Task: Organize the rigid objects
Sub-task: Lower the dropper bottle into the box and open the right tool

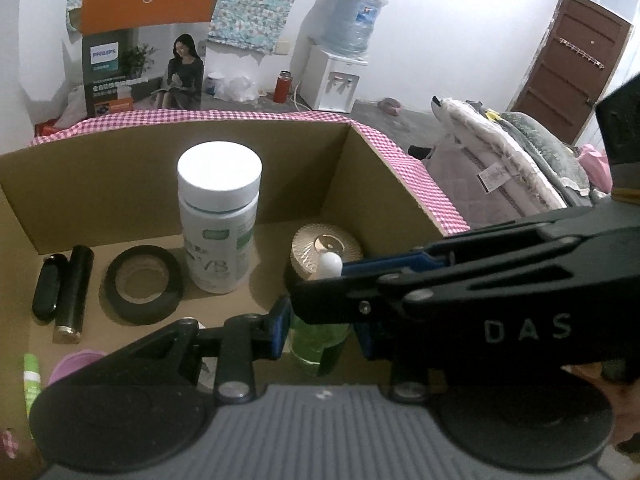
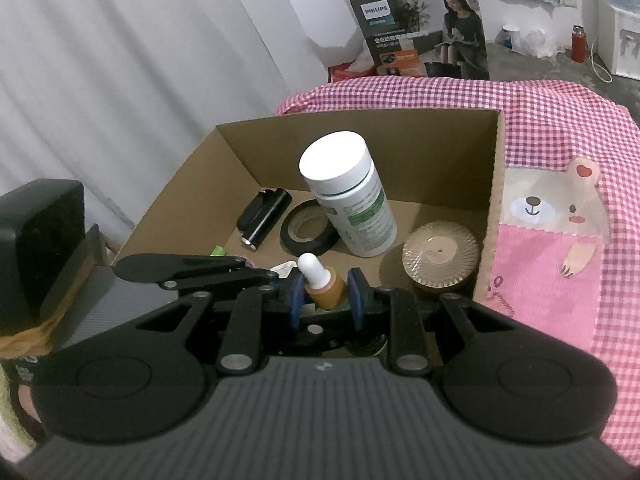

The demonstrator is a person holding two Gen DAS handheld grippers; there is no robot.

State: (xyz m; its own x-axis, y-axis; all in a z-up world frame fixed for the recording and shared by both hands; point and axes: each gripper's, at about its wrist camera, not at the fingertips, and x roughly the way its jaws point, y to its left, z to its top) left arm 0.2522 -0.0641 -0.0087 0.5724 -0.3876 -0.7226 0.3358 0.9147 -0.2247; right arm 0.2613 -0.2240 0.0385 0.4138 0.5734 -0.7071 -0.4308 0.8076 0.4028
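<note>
An open cardboard box (image 1: 120,184) (image 2: 360,136) sits on a pink checked cloth. In it stand a tall white bottle (image 1: 218,220) (image 2: 348,196) and a gold-lidded round jar (image 1: 326,248) (image 2: 440,256). A black tape roll (image 1: 142,290) (image 2: 310,230) and a black cylinder (image 1: 74,292) (image 2: 266,216) lie beside them. My left gripper (image 1: 320,332) is shut on a clear green bottle (image 1: 316,344) low in the box. My right gripper (image 2: 325,296) (image 1: 324,280) is shut on an amber dropper bottle (image 2: 326,286) with a white bulb (image 1: 330,266), and crosses just over the left one.
A green tube (image 1: 30,376) and a purple lid (image 1: 76,362) lie at the box's near left. A tall printed carton (image 1: 142,68) (image 2: 424,32) stands behind the box. Folded bedding (image 1: 520,168) is piled to the right, and a bear patch (image 2: 560,216) marks the cloth.
</note>
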